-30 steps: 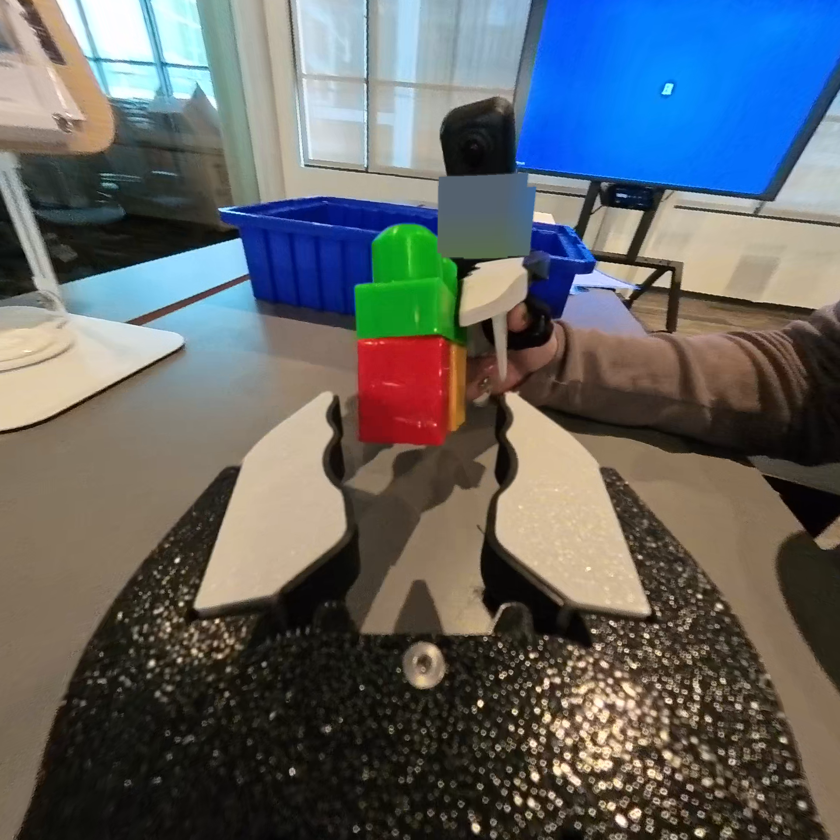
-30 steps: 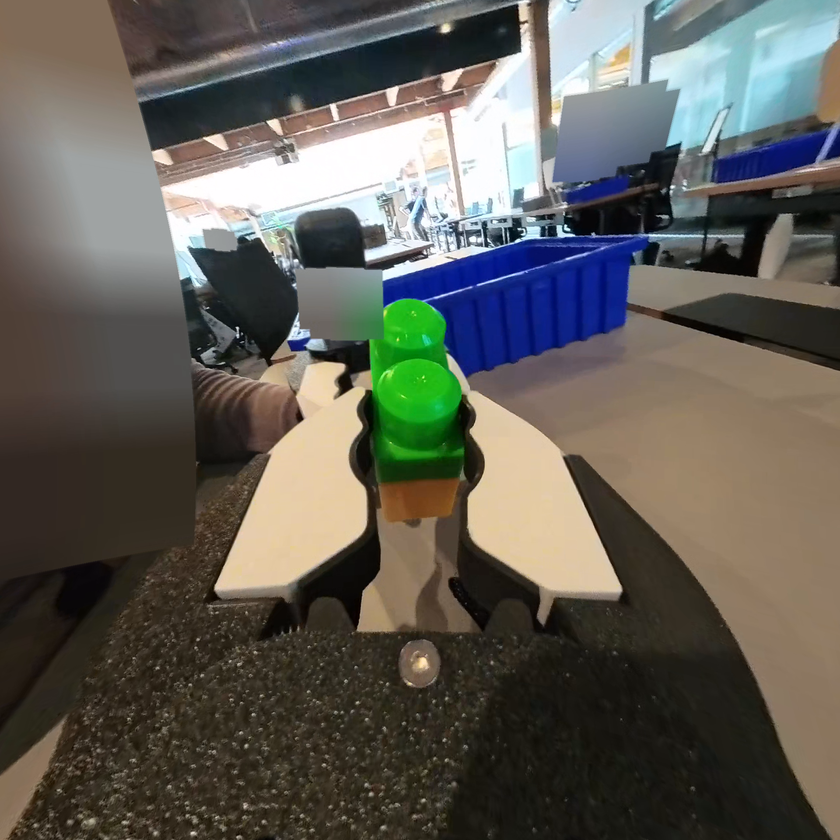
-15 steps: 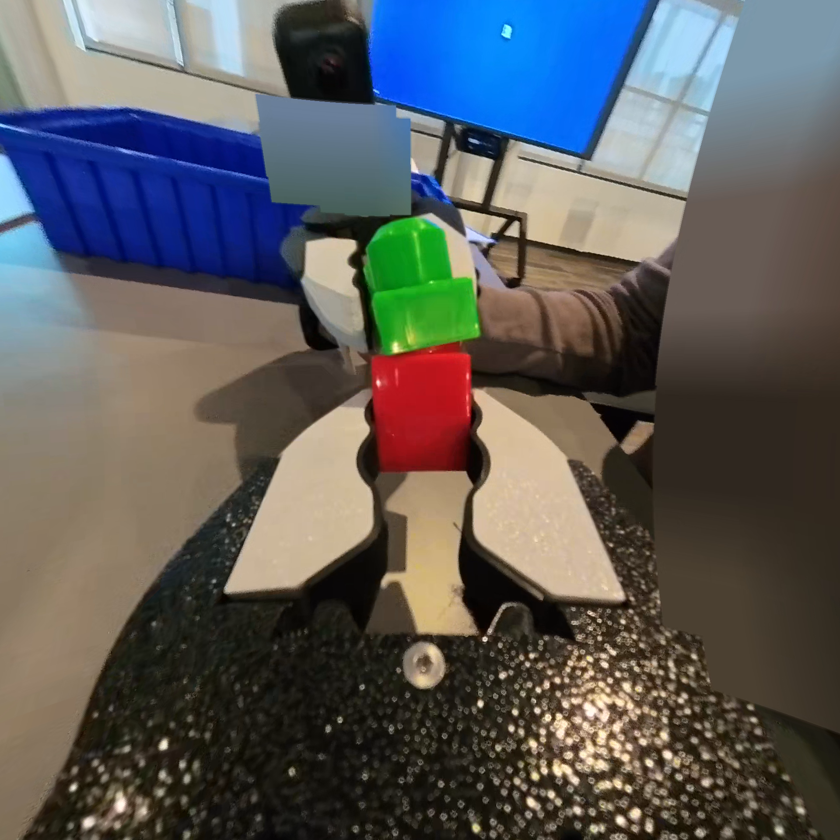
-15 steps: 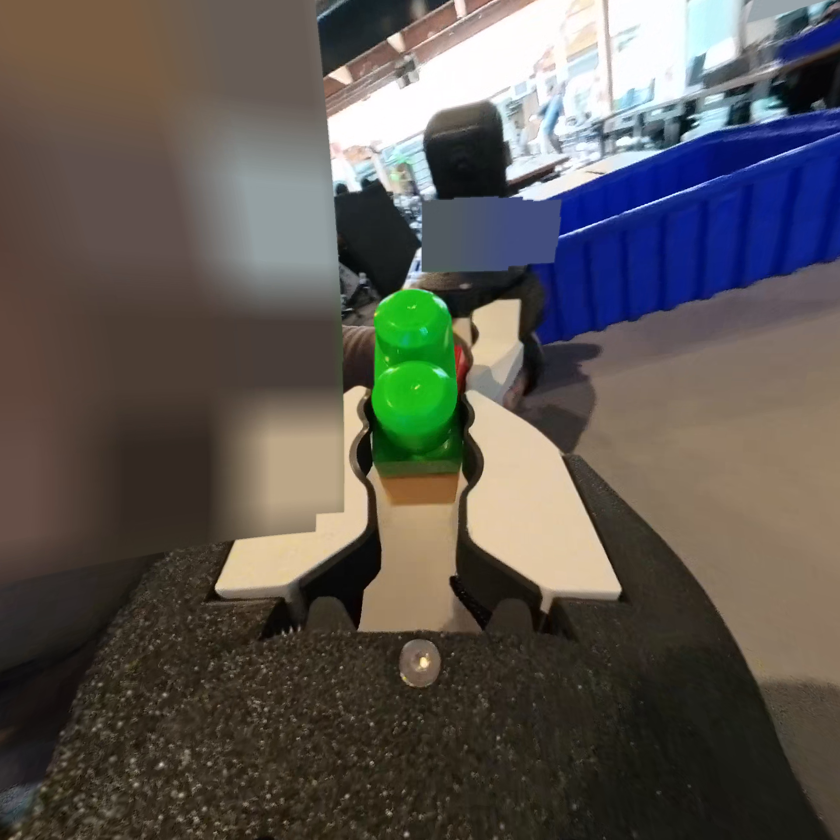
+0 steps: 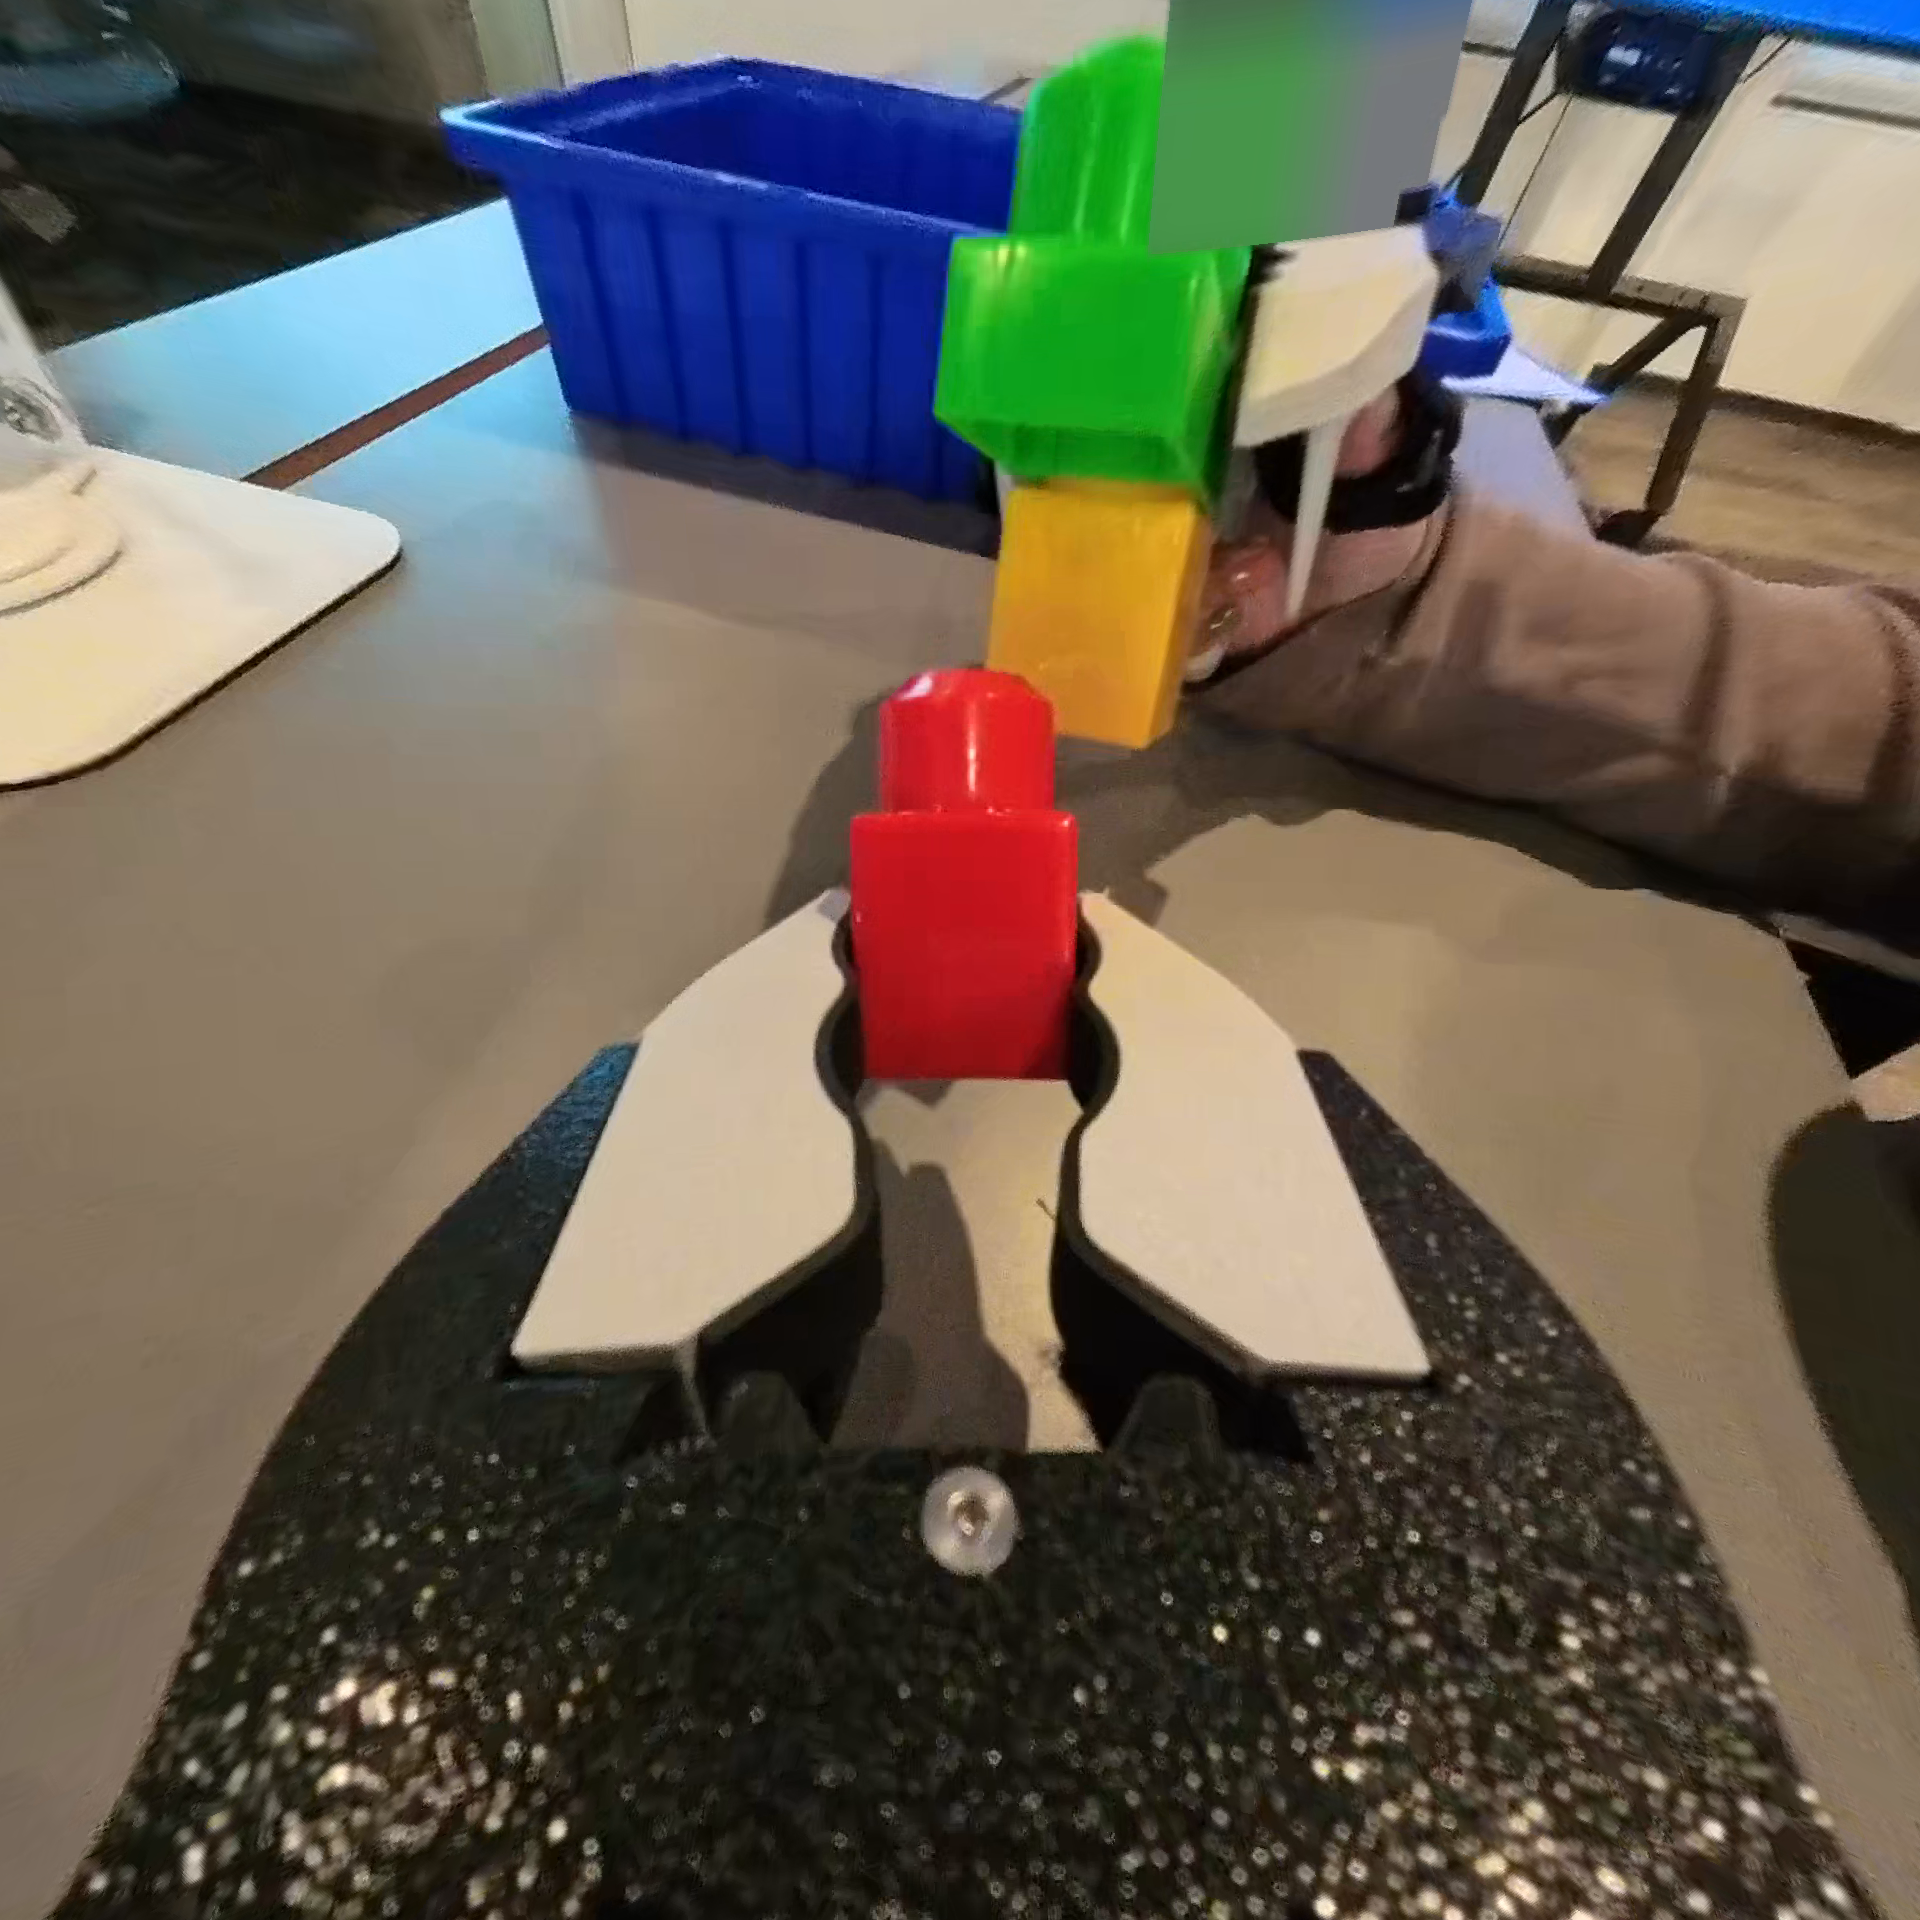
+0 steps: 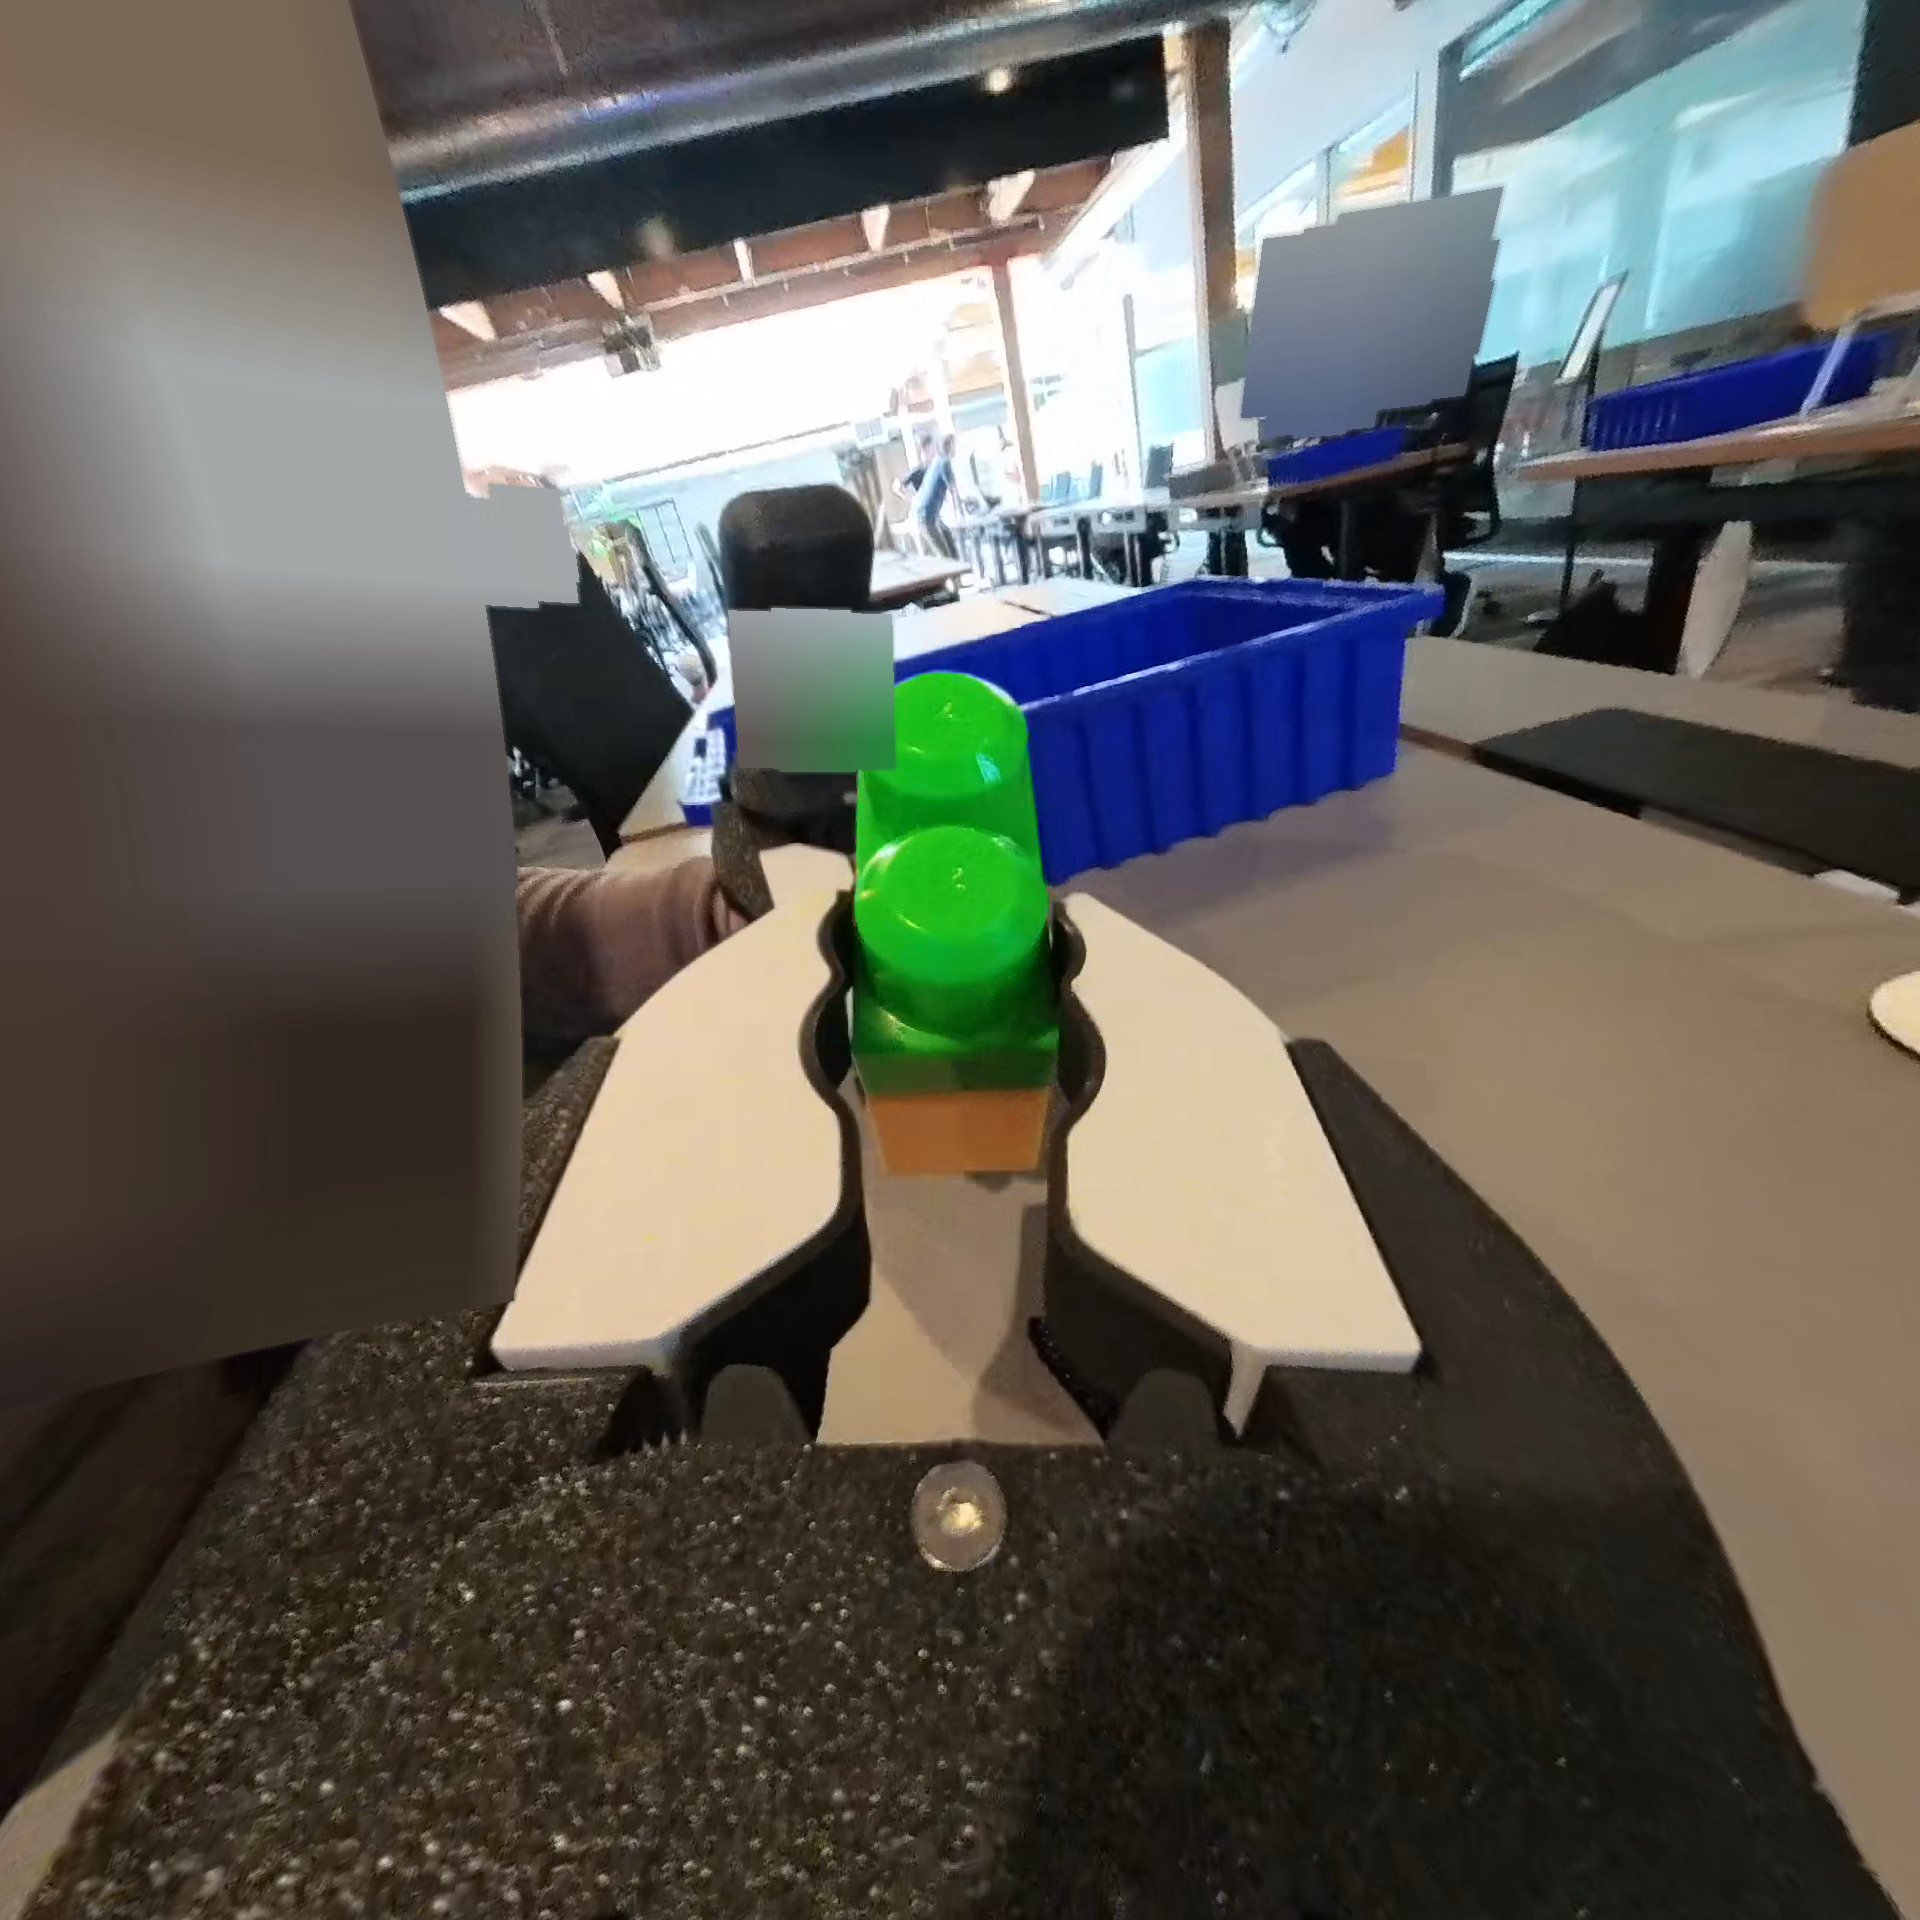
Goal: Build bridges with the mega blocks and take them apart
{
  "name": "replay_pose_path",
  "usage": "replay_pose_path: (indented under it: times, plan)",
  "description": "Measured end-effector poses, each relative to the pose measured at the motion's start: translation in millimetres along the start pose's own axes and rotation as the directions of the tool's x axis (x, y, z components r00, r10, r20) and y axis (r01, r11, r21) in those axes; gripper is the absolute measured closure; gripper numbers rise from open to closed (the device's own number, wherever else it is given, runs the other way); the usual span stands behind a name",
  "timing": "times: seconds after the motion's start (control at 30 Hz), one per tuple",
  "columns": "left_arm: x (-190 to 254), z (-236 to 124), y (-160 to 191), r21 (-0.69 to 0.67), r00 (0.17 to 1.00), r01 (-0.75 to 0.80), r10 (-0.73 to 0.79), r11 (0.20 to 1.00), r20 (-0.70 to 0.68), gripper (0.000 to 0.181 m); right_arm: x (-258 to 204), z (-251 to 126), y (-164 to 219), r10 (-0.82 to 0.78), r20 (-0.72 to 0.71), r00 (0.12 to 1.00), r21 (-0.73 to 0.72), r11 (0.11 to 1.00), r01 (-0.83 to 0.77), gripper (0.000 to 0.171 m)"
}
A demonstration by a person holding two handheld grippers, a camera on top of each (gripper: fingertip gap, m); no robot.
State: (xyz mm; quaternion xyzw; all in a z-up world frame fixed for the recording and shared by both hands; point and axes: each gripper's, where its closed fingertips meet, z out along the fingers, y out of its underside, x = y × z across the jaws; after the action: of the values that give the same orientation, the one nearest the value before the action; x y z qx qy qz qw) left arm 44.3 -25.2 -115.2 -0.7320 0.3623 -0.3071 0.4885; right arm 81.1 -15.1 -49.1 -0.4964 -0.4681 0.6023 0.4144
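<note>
My left tongs (image 5: 966,997) are clamped on the red block (image 5: 961,951), free of the rest. Right tongs (image 6: 951,1023) grip the green block (image 6: 951,935) with the yellow block (image 6: 961,1127) plugged underneath. Take-apart stage, I reckon. Next I'd park the red one low on the tabletop (image 5: 416,831), then pull yellow straight down, no twisting. Plenty of bare room left of the tongs; the blue bin (image 5: 748,281) wall sits ahead, and the white mat (image 5: 177,592) edge far left.
</note>
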Motion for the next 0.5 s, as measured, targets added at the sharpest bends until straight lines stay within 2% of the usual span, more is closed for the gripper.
replay_pose_path:
  times: [0.23, 0.37, 0.5]
  plan:
    - [27.4, 4.0, -0.6, 0.029, 0.987, -0.031, 0.035, 0.999, -0.154, 0.145, 7.5, 7.3, 7.8, -0.039, -0.067, 0.997, -0.025, 0.999, 0.037, 0.136]
    - [6.9, 6.6, 17.6, -0.127, 1.000, -0.019, 0.016, 0.992, -0.022, 0.145, 18.9, 8.8, 19.6, -0.064, -0.145, 0.987, -0.109, 0.993, 0.048, 0.136]
    - [-10.1, 7.3, 39.2, -0.299, 0.994, 0.020, 0.013, 0.954, 0.110, 0.145, 21.0, 12.0, 24.1, -0.073, -0.165, 0.984, -0.134, 0.990, 0.051, 0.136]
